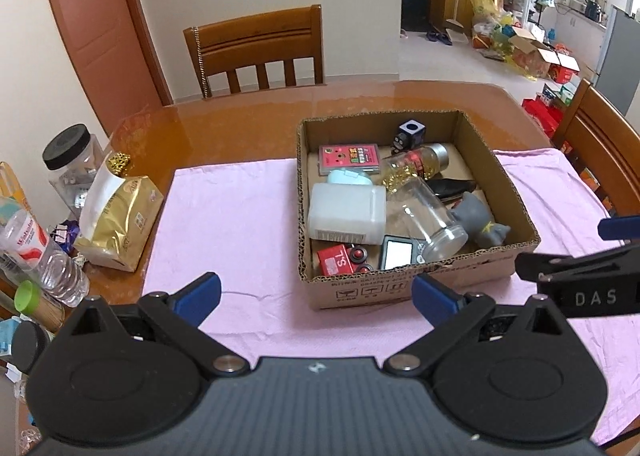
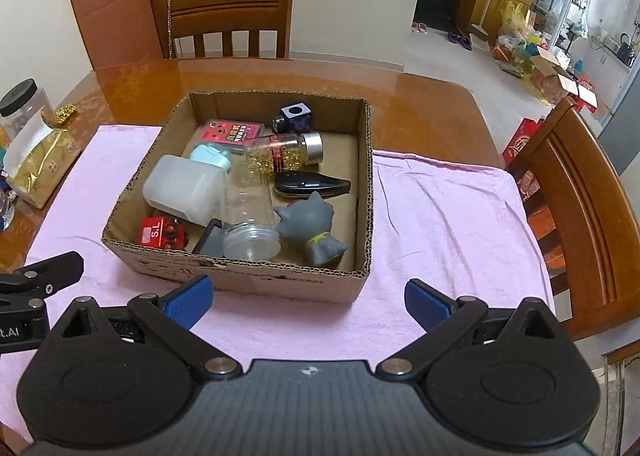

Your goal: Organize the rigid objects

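The left gripper point(image 1: 316, 294) is spread wide and holds nothing; ahead of it and slightly to its right sits the cardboard box point(image 1: 400, 288), crowded with the white plastic container point(image 1: 346, 212), clear jar point(image 1: 434, 220) and grey cat figure point(image 1: 480, 222). The right gripper point(image 2: 308, 298) (equally wide, equally empty) faces the same box. Reaching in risks nudging the lying jar, which could roll onto its neighbours.

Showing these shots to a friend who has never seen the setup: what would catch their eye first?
Most likely the open cardboard box on the pink cloth mid-table, crammed with small things: a grey cat figure, a clear jar on its side, a red toy car. Then both grippers, left and right, open and empty at its near side.
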Demonstrator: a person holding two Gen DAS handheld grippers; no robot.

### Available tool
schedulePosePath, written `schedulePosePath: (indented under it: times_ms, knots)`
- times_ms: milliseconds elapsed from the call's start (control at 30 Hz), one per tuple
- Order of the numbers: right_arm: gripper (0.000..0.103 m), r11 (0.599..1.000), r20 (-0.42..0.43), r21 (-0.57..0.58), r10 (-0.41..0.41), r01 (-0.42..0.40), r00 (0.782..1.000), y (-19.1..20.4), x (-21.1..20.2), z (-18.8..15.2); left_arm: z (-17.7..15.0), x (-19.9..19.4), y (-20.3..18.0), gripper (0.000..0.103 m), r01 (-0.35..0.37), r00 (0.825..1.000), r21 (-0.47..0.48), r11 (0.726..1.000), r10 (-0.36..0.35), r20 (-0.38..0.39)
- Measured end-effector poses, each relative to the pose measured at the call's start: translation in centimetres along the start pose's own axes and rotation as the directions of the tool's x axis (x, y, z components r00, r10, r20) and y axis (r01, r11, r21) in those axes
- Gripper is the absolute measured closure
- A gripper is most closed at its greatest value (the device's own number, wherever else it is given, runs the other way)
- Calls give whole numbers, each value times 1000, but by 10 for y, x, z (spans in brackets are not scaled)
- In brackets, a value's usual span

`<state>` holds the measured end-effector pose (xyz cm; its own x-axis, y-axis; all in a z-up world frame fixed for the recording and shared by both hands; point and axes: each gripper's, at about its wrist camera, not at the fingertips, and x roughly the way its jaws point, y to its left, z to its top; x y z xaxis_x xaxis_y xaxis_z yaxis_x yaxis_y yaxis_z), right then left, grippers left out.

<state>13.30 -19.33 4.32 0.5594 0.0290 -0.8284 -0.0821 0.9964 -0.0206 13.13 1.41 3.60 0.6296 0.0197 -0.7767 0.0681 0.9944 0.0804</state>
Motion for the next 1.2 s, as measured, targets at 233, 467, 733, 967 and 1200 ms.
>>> schedulePosePath:
  times_ms: [233, 467, 733, 967, 1200]
  knots:
    - [0, 1000, 3, 18, -1, 1, 1000, 0, -5, -2, 2, -2, 0, 2, -4, 1000, 4, 1000, 4, -4]
    - [0, 1000, 5, 25, 4, -4, 1000, -2, -7, -3, 3, -4, -4, 2, 3, 1000, 17, 1000, -3, 1]
    - [0, 1000, 6, 31, 3, -4, 1000, -4, -9, -3, 4, -4, -6, 2, 4, 1000, 16, 1000, -4, -2]
    - [0, 999, 7, 33, 3, -3, 1000, -5, -9, -3, 4, -4, -7, 2, 1, 1000, 14, 1000, -1, -6]
    - [0, 1000, 4, 30, -1, 1, 1000, -4, -9, -2, 4, -4, -7, 2, 0, 1000, 15, 1000, 0, -9]
